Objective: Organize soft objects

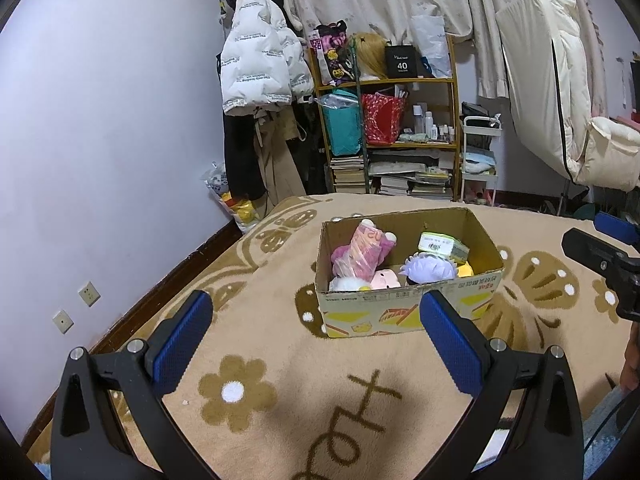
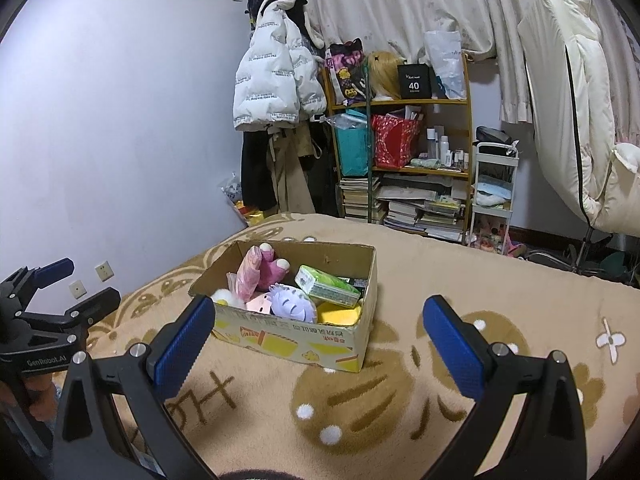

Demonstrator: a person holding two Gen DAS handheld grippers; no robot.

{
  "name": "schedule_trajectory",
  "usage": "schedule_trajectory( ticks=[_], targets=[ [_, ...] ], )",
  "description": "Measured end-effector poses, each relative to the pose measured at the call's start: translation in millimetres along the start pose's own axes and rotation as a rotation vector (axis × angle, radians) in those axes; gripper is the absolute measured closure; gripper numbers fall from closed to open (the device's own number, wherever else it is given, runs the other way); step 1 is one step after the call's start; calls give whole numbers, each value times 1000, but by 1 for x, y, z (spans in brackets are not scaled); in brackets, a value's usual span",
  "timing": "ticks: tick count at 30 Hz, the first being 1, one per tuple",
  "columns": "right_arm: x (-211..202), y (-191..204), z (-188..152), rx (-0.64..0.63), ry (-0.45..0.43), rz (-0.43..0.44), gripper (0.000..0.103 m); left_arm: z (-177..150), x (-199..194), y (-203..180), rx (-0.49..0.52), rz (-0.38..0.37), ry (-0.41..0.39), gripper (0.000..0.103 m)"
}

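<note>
An open cardboard box (image 1: 404, 312) (image 2: 296, 342) stands on a beige patterned blanket (image 1: 280, 420) (image 2: 400, 420). Inside lie a pink plush (image 1: 362, 250) (image 2: 260, 272), a lavender round plush (image 1: 428, 268) (image 2: 292, 306), a green tissue pack (image 1: 442, 246) (image 2: 326, 285), a yellow soft item (image 2: 340, 314) and a white plush (image 2: 224, 298). My left gripper (image 1: 316, 320) is open and empty, held above the blanket in front of the box. My right gripper (image 2: 318, 324) is open and empty, in front and to the right of the box. Each gripper shows at the other view's edge.
A wooden shelf (image 1: 386, 120) (image 2: 400, 152) with bags, bottles and stacked books stands beyond the bed. A white puffer jacket (image 1: 260, 60) (image 2: 276, 76) hangs on the wall. A white trolley (image 1: 480, 156) and a folded cream quilt (image 1: 560, 80) are at the right.
</note>
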State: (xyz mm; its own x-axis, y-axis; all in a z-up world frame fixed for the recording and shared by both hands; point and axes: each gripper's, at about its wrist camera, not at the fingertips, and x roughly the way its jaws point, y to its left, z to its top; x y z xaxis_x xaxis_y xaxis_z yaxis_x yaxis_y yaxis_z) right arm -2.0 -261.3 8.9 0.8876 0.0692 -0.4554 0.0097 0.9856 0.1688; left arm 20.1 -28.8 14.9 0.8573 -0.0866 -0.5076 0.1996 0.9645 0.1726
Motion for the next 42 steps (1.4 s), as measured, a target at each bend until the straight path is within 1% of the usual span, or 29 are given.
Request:
schedule_trajectory(
  ticks=[20,26,33,42],
  targets=[
    [2,-1,-1,0,5,2,0,-1,-2,-3,8,2,-13,1],
    [2,-2,-1,0,3,3,0,0,-7,-2,9,-12,-29,1],
    [2,-3,-1,-2,4,3,0,0,-5,1,6,3,-21,1],
    [3,-5,-1,2,4,1,0,0,-3,5,-5,1,-16,1]
  ],
)
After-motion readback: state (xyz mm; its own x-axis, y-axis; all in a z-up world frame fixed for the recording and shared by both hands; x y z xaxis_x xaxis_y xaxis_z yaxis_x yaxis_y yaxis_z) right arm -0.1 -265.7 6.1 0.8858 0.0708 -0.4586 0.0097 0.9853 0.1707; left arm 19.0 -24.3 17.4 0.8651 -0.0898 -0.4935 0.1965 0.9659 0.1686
